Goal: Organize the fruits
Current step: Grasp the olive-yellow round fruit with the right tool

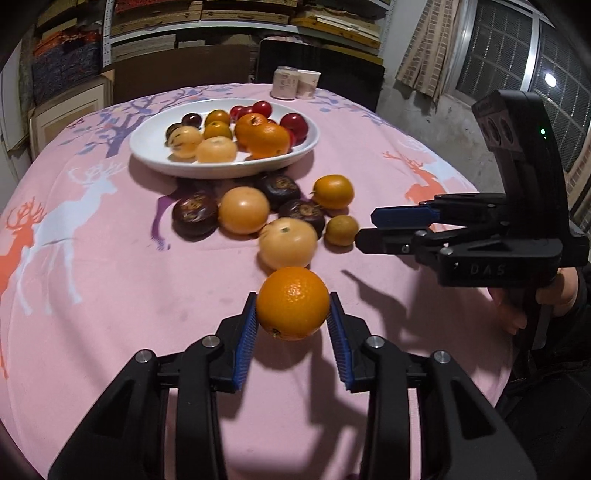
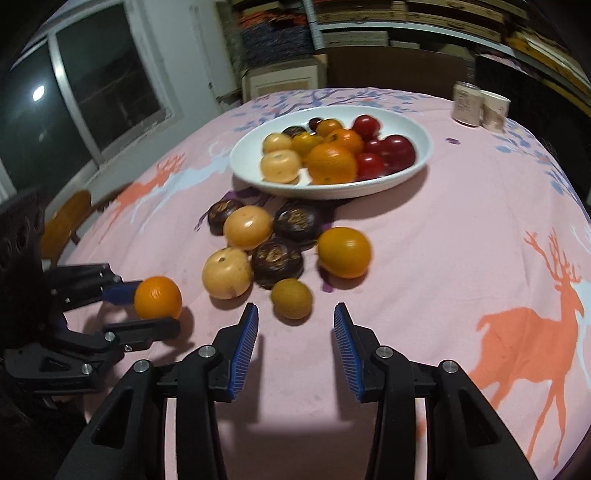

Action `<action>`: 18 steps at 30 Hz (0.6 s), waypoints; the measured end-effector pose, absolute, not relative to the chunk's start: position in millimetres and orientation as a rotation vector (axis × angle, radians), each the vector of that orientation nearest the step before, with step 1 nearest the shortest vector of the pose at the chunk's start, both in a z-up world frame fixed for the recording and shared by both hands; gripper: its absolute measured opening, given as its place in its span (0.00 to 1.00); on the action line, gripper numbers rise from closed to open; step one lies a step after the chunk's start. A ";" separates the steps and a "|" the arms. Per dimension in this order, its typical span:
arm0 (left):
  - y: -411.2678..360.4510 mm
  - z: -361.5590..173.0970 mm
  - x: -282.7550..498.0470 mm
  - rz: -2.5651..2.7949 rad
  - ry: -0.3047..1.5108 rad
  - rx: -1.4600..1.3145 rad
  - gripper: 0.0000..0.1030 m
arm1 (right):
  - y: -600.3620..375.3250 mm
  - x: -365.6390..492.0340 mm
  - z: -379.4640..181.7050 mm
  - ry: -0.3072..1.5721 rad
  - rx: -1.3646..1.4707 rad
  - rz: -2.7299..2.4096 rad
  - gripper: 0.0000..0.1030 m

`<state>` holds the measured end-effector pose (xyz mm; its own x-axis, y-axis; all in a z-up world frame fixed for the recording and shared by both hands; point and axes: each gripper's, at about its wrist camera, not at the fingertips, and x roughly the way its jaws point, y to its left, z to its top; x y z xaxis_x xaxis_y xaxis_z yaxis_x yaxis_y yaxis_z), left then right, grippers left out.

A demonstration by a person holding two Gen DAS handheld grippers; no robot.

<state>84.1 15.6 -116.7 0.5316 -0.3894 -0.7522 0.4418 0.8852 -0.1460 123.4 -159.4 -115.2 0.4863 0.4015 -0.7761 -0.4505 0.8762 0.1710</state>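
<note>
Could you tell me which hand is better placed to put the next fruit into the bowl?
Left: the left gripper is shut on an orange, facing the bowl. The right gripper is open and holds nothing.

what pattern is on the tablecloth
Pink tablecloth with orange and white deer and purple trees; the right wrist view shows it best.

Stacked shelves [image 1: 236, 18] line the back wall, beside a dark window [image 2: 92, 92] reflecting a lamp.
</note>
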 end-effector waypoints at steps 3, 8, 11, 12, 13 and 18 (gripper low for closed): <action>23.4 -117.0 81.5 -0.488 0.883 0.051 0.35 | -146.5 129.0 -118.3 0.934 -0.087 0.513 0.44; 26.0 -114.9 80.9 -0.486 0.873 0.044 0.35 | -138.6 137.2 -124.6 0.956 -0.113 0.477 0.40; 26.2 -114.1 80.5 -0.486 0.871 0.048 0.35 | -136.4 135.1 -129.2 0.949 -0.153 0.450 0.29; 26.3 -114.2 80.8 -0.486 0.872 0.046 0.35 | -138.3 135.0 -128.9 0.952 -0.136 0.456 0.28; 26.9 -114.0 80.5 -0.485 0.872 0.044 0.35 | -140.9 134.4 -128.0 0.954 -0.113 0.464 0.28; 28.8 -109.3 76.6 -0.486 0.861 0.042 0.35 | -151.6 117.2 -115.1 0.920 -0.064 0.516 0.28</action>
<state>76.6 28.8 -109.4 0.5501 -0.3938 -0.7364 0.4274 0.8904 -0.1568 117.2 -151.6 -115.1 0.4934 0.3984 -0.7732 -0.4523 0.8768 0.1632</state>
